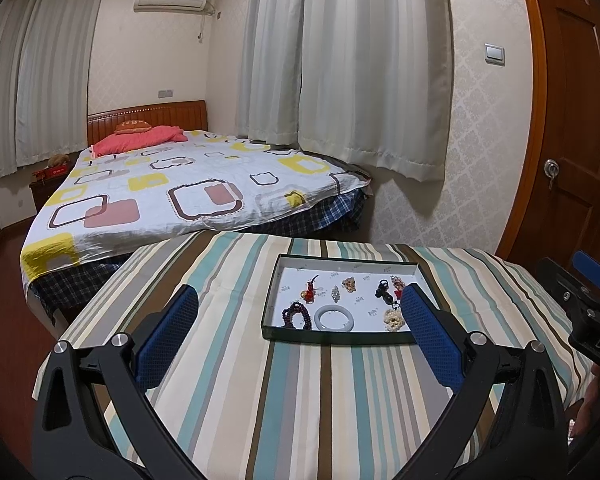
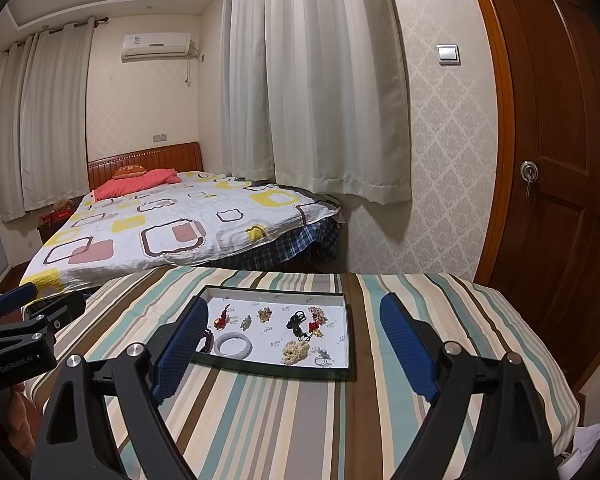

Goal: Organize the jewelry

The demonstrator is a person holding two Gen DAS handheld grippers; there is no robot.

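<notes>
A shallow dark-rimmed tray [image 1: 284, 262] with a white floor lies on the striped table and holds several jewelry pieces: a pale jade bangle [image 1: 334, 318], a dark purple bead bracelet [image 1: 297, 314], a red charm [image 1: 309, 292], a cream bead cluster [image 1: 394, 319] and a black piece [image 1: 384, 292]. My left gripper [image 1: 300, 312] is open and empty, above the table just before the tray. My right gripper [image 2: 296, 320] is open and empty, its fingers either side of the tray [image 2: 276, 372], bangle [image 2: 233, 345] between them.
The table wears a striped cloth [image 1: 284, 408]. A bed [image 1: 172, 196] with a patterned sheet stands behind it. Curtains [image 1: 360, 60] hang on the far wall. A wooden door [image 2: 560, 160] is to the right. The right gripper shows at the left view's right edge [image 1: 592, 292].
</notes>
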